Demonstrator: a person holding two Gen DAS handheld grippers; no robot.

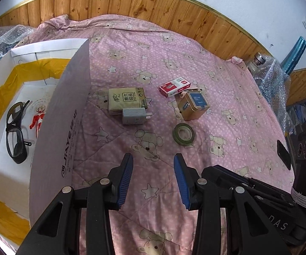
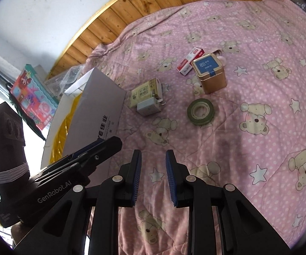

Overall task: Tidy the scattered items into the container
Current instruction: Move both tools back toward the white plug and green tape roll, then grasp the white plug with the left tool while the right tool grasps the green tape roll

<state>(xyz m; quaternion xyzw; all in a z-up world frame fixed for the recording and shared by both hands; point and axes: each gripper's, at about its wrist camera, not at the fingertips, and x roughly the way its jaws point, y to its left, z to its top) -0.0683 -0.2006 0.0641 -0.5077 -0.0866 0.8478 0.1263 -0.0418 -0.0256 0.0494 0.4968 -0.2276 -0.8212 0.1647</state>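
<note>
On the pink bear-print quilt (image 1: pixel 163 48) lay a tissue pack (image 1: pixel 126 100) touching a grey charger (image 1: pixel 134 116), a red-and-white box (image 1: pixel 174 86), a gold tin (image 1: pixel 194 105) and a green tape roll (image 1: pixel 183 134). Left of them stood the white cardboard box (image 1: pixel 57 131), holding dark glasses (image 1: pixel 16 131) and a red figurine (image 1: pixel 38 118). Both the left gripper (image 1: pixel 153 178) and the right gripper (image 2: pixel 153 176) hovered above the quilt with jaws spread, gripping nothing.

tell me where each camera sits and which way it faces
Left wrist: on the left tongs, open, facing across the pink quilt; white box left, right tongs at the lower right.
Right wrist: on the right tongs, open, facing likewise; left tongs at the lower left.
Shared: tape roll, gold tin, charger.
</note>
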